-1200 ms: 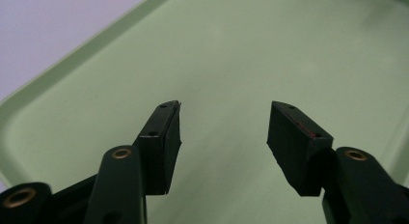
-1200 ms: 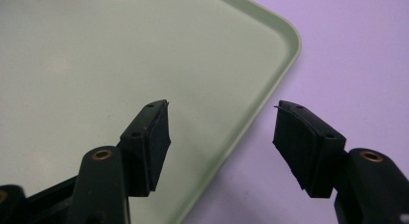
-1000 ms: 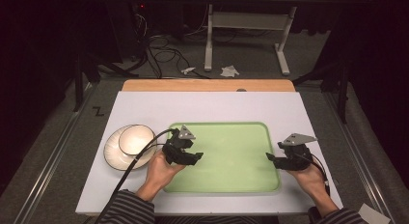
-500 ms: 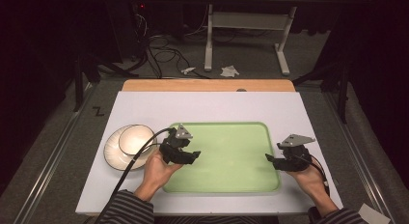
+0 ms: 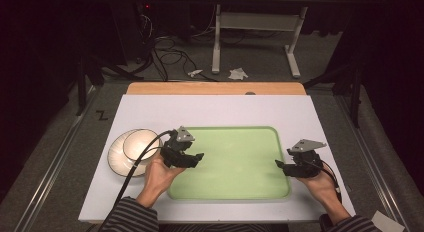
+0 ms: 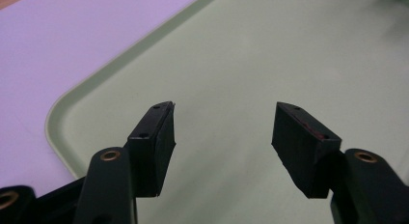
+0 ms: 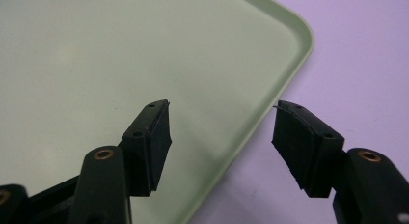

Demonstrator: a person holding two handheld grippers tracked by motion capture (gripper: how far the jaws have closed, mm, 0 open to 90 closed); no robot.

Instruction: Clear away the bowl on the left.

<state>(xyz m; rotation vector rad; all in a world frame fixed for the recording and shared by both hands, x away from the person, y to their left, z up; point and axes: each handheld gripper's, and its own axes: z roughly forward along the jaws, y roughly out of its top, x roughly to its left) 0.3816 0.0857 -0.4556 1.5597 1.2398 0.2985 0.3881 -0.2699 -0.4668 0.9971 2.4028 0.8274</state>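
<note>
From the high view I have the left claw point(image 5: 192, 159) low in the centre-left of the frame, over the left margin of the green tray point(image 5: 235, 192). Against the two earlier pictures it has crept slightly up and to the right, off the tray's left rim and a little farther in; the right claw point(image 5: 286, 166) sits at the tray's right edge, lower right of the frame, with no shift I can make out. The two nested bowls point(image 5: 131, 151) rest on the worktop point(image 5: 210, 112) at the left of the frame, just beside my left hand and untouched. I read the small drift as settling in rather than a reach: nothing is picked up yet.

In the left gripper view the left claw point(image 6: 222, 132) stands apart with nothing between its black pads point(image 6: 156, 142), and the tray floor point(image 6: 270, 55) lies beyond, its rounded corner at the left of the frame.

In the right gripper view the right claw point(image 7: 222, 132) is likewise spread and empty, straddling the tray rim point(image 7: 282, 89), which runs diagonally from upper right to bottom centre.
</note>
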